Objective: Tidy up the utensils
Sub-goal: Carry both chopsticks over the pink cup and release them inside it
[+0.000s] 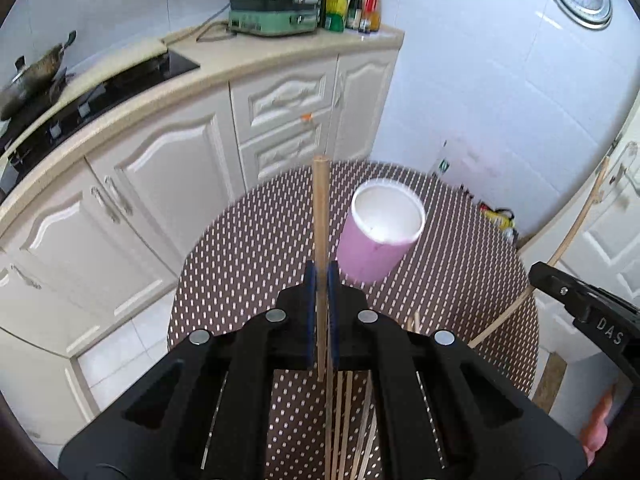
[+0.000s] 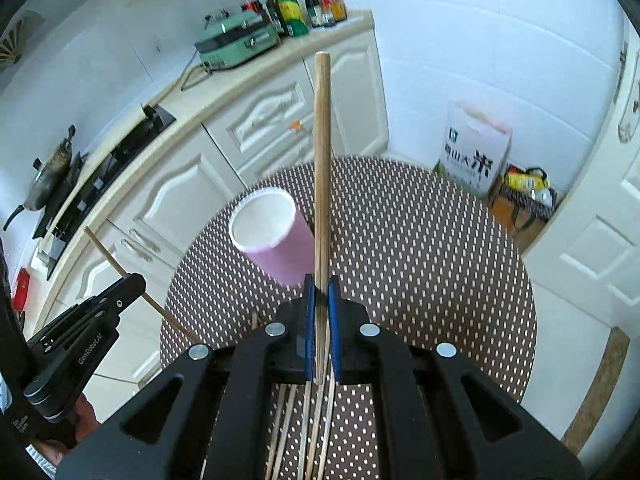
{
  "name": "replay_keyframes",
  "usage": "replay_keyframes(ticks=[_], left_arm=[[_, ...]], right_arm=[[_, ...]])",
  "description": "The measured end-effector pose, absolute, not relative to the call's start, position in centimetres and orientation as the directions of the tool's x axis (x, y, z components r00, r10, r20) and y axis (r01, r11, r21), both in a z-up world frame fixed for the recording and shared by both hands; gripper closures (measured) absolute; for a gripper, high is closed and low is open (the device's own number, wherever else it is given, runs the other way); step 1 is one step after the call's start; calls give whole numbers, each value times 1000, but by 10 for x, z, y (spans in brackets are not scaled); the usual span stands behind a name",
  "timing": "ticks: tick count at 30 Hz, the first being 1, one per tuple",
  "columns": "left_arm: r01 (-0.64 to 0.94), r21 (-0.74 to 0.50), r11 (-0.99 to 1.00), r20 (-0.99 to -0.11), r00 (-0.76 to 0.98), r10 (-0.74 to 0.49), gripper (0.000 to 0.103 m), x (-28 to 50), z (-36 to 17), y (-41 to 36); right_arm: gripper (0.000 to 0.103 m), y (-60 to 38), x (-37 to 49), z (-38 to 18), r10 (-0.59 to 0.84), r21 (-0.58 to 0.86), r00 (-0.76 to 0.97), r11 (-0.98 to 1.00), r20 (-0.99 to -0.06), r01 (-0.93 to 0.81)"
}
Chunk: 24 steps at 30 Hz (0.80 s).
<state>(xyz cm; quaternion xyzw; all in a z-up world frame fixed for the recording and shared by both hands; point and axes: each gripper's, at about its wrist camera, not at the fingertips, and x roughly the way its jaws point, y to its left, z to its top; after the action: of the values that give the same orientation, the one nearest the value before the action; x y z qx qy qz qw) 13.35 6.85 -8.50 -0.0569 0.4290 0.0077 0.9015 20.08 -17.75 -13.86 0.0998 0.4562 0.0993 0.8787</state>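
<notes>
My left gripper (image 1: 321, 276) is shut on a wooden chopstick (image 1: 321, 216) that points forward, above the round dotted table (image 1: 260, 240). My right gripper (image 2: 320, 286) is shut on another wooden chopstick (image 2: 322, 160). A pink cup (image 1: 380, 232) with a white inside stands empty on the table ahead, right of the left gripper; in the right wrist view the cup (image 2: 272, 236) is left of the chopstick. Several loose chopsticks (image 1: 344, 420) lie on the table under both grippers, also seen in the right wrist view (image 2: 304, 432). Each gripper appears in the other's view, at the right (image 1: 540, 276) and left (image 2: 132, 280) edges.
White kitchen cabinets (image 1: 160, 184) and a counter with a black hob (image 1: 100, 92), a wok (image 1: 36, 76), a green appliance (image 1: 272, 12) and bottles (image 1: 348, 4) stand behind the table. A rice box (image 2: 476, 152) and a bag (image 2: 524, 196) sit on the floor at the right.
</notes>
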Motion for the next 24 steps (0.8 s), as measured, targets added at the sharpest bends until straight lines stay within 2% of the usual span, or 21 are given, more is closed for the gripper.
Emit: replay_keyframes(ticks=[16,24], left_arm=[[-12,-132,991,-648,758,-77,97,176,-17,67],[9,-138,990,-616,782,-93,97,200,2,61]], right_arm=[[98,-161,234,-69,294,263,710,952,-640,-158],[98,-156,256,-56,300,248,732,951,-612,-182]])
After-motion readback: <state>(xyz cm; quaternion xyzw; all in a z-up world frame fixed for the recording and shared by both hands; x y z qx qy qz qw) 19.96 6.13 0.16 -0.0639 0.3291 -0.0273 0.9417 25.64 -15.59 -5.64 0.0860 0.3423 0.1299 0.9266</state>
